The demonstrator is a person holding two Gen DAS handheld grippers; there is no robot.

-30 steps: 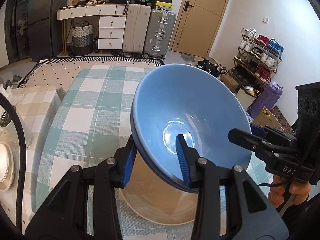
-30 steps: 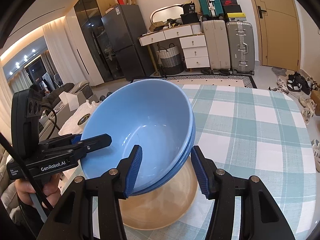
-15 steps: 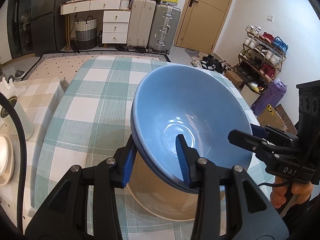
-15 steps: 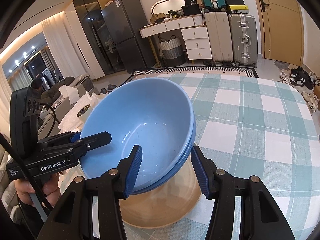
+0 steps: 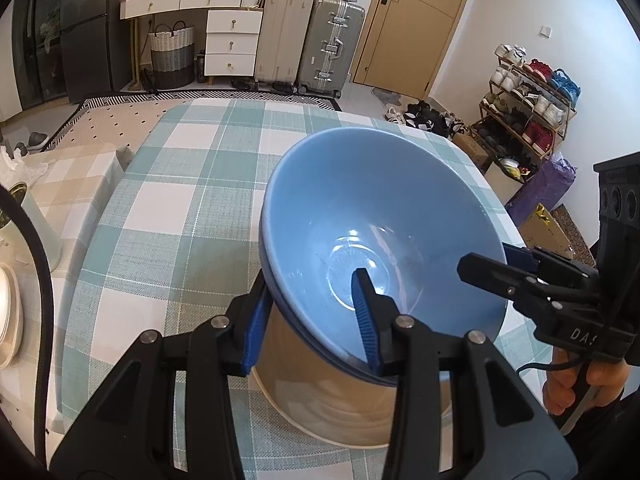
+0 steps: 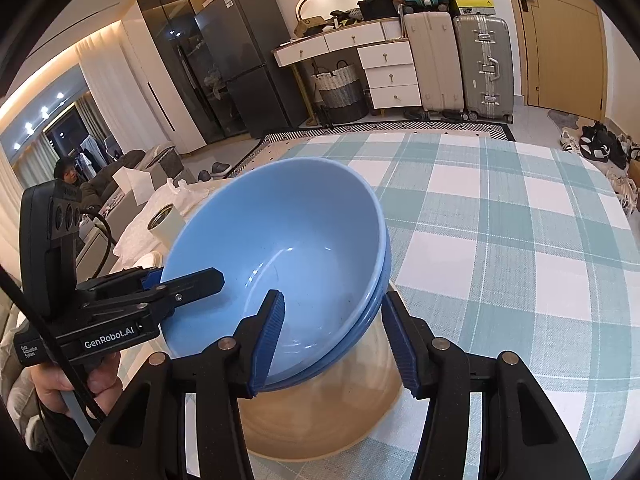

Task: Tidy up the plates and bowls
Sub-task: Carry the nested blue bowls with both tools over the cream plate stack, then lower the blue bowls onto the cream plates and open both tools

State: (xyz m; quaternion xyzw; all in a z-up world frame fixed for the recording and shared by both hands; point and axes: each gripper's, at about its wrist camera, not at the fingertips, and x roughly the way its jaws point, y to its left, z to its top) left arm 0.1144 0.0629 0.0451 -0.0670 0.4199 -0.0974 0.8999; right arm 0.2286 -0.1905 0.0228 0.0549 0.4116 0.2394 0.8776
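Note:
Two nested blue bowls [image 5: 376,216] [image 6: 288,240] are held just above a larger beige bowl [image 5: 320,400] [image 6: 320,420] that sits on the checked tablecloth. My left gripper [image 5: 312,320] is shut on the blue bowls' near rim, one finger inside and one outside. My right gripper [image 6: 336,340] grips the opposite rim the same way. Each gripper shows in the other's view, the right gripper [image 5: 516,276] at the right and the left gripper [image 6: 168,284] at the left.
The green-and-white checked table [image 5: 180,200] [image 6: 520,220] stretches ahead. A side table with a beige cloth holds a white cup [image 5: 24,216] [image 6: 164,224] and white plates [image 5: 8,320]. Suitcases, drawers and a shoe rack [image 5: 528,100] stand beyond.
Both grippers have lowered the blue bowls closer to the beige bowl. The grips have not changed.

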